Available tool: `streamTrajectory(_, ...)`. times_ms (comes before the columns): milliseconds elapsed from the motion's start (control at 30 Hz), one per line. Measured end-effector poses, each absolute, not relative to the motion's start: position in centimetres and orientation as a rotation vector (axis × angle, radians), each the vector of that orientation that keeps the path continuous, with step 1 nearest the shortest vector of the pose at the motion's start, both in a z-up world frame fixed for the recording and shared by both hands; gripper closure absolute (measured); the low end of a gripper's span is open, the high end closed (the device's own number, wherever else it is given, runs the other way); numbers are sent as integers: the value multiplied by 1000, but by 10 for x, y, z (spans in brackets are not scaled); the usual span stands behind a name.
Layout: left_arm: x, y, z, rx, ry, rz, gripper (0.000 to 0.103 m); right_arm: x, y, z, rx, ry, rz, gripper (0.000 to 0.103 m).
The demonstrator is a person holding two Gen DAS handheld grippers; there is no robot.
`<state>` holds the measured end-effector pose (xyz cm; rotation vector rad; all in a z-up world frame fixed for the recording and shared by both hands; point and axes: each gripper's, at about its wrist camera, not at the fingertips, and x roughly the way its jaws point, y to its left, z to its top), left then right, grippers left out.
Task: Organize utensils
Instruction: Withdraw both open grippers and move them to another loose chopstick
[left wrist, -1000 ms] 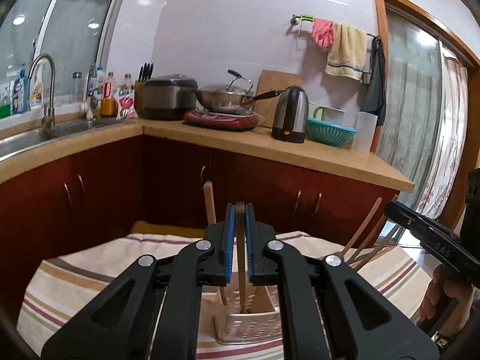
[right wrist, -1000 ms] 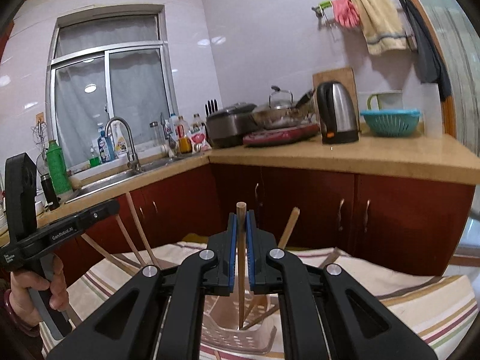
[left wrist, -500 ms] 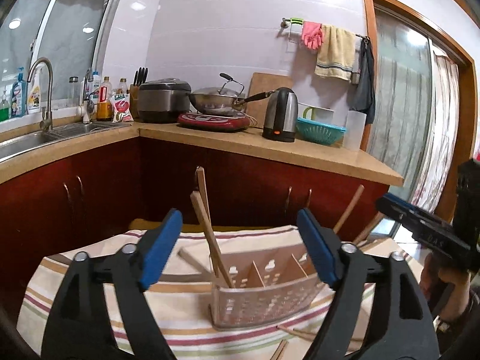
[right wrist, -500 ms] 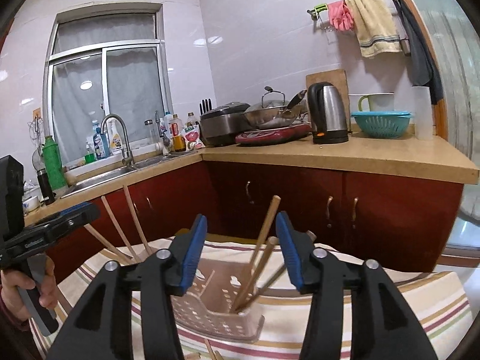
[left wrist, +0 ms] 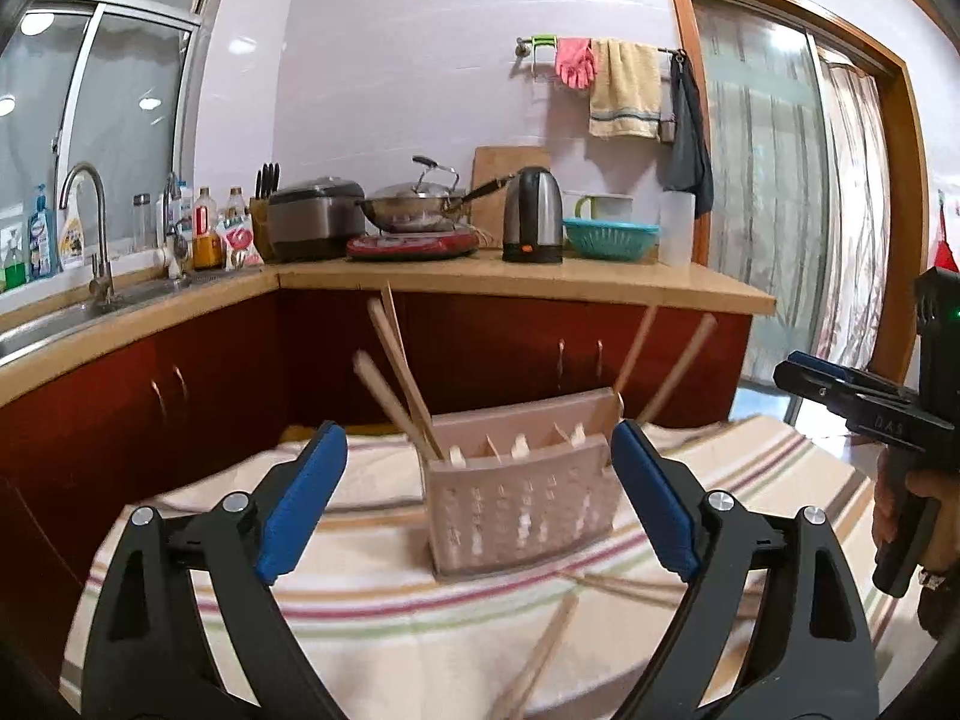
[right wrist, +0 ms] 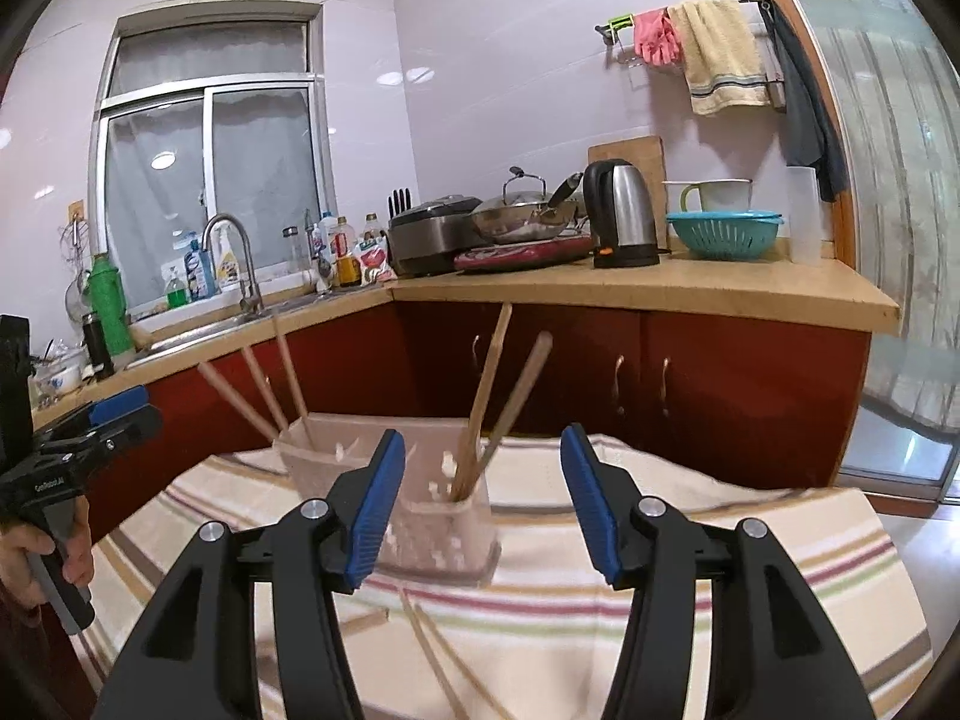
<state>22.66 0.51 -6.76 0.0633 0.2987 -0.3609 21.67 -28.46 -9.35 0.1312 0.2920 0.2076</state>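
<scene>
A pale, perforated rack [left wrist: 528, 504] stands centre frame on the striped cloth [left wrist: 372, 612], chopsticks [left wrist: 393, 372] leaning out. Left gripper [left wrist: 480, 498] and right gripper [right wrist: 480, 504], earlier clamping one each, are opening, empty.

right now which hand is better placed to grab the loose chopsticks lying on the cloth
Right, probably. The right tool is opening, empty, with two loose chopsticks lying directly below it; the left tool faces the utensil basket.

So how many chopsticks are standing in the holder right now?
5. Three chopsticks lean out of the holder at its left end in the right wrist view; two more stand at its right end. Loose chopsticks on the cloth aren't counted; the walls could hide a short one.
</scene>
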Motion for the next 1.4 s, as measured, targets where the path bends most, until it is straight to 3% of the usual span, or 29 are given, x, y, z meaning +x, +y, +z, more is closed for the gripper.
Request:
streamTrajectory(533,169,29,-159,43,500,-298,16,171,-276,-177,120,514,262,54)
streamTrajectory(1133,156,39,-198,53,626,-272,16,185,-270,-236,68,831,226,70)
streamTrajectory(1233,156,39,-205,61,654,-271,16,181,-271,-237,54,832,213,80)
streamTrajectory(1300,157,40,-209,64,669,-271,16,178,-274,-237,55,833,212,92)
streamTrajectory(1400,158,41,-216,62,699,-276,22,171,-276,-237,62,832,216,99)
